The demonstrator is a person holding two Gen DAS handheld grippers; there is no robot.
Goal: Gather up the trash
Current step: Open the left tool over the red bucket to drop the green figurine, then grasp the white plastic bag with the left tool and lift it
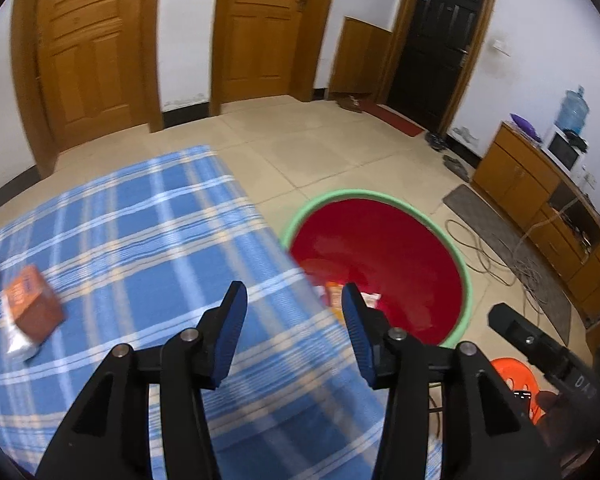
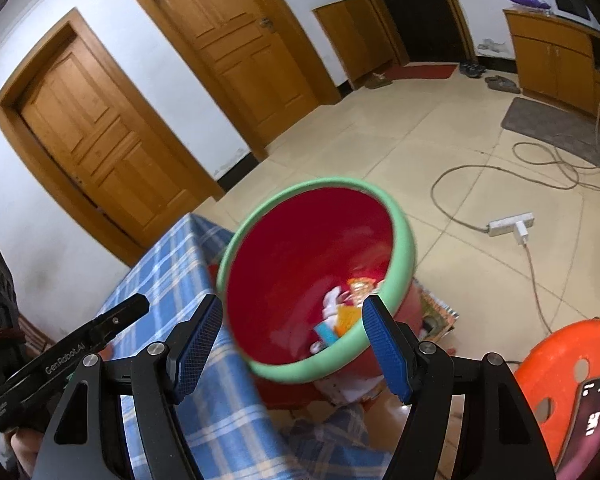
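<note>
A red bucket with a green rim (image 1: 466,276) (image 2: 404,240) stands on the floor beside the table and holds several wrappers (image 2: 340,312) (image 1: 334,294). An orange-brown packet (image 1: 30,312) lies on the blue plaid tablecloth (image 1: 148,240) at the left. My left gripper (image 1: 294,304) is open and empty above the table's right edge, near the bucket. My right gripper (image 2: 292,320) is open and empty over the bucket's mouth. The left gripper's body (image 2: 72,348) shows at the left of the right wrist view.
An orange plastic stool (image 2: 560,364) with a phone (image 2: 594,412) on it stands right of the bucket. A power strip (image 2: 512,226) and cables (image 2: 540,168) lie on the tile floor. Wooden cabinets (image 1: 536,196) line the right wall. Doors stand behind.
</note>
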